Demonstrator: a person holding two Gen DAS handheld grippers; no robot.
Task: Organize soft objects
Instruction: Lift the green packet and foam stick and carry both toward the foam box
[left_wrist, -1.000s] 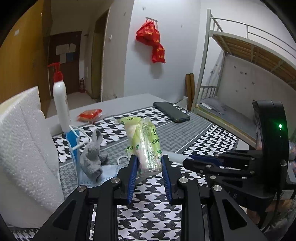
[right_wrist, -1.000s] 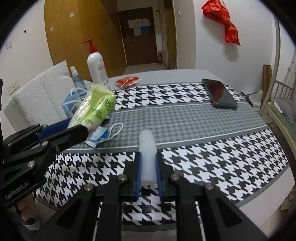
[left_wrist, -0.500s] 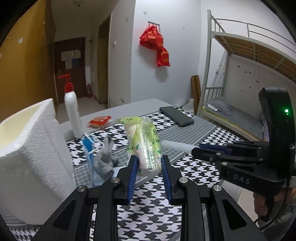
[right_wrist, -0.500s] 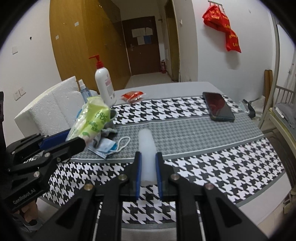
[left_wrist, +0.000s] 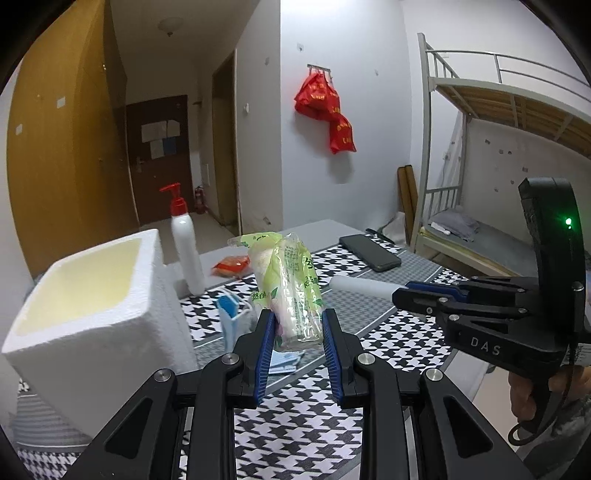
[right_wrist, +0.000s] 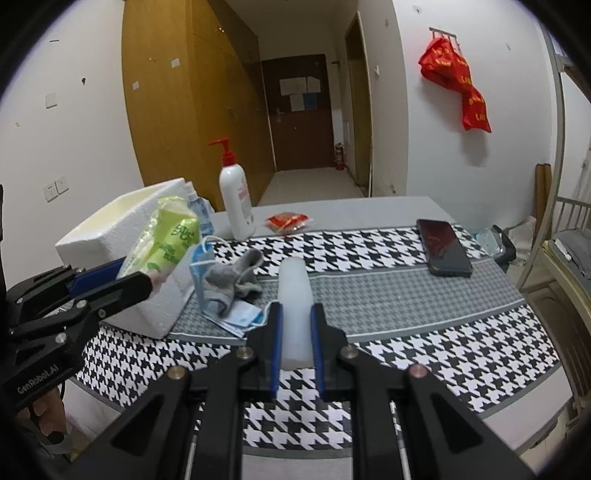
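Observation:
My left gripper (left_wrist: 297, 325) is shut on a green tissue pack (left_wrist: 290, 288) and holds it in the air beside the open white foam box (left_wrist: 85, 295). The pack also shows in the right wrist view (right_wrist: 166, 236), in front of the foam box (right_wrist: 122, 225). My right gripper (right_wrist: 295, 321) is shut on a white foam cylinder (right_wrist: 293, 295), held above the table; the cylinder also shows in the left wrist view (left_wrist: 362, 286). A grey sock (right_wrist: 231, 282) and blue face masks (right_wrist: 201, 264) lie on the table by the box.
A houndstooth cloth (right_wrist: 406, 332) covers the table. A white pump bottle (right_wrist: 234, 199), a red packet (right_wrist: 288, 221) and a black phone (right_wrist: 443, 247) sit at the far side. A bunk bed (left_wrist: 498, 147) stands at the right.
Both grippers have risen with their loads. The left gripper has moved up beside the foam box, so its open top now shows.

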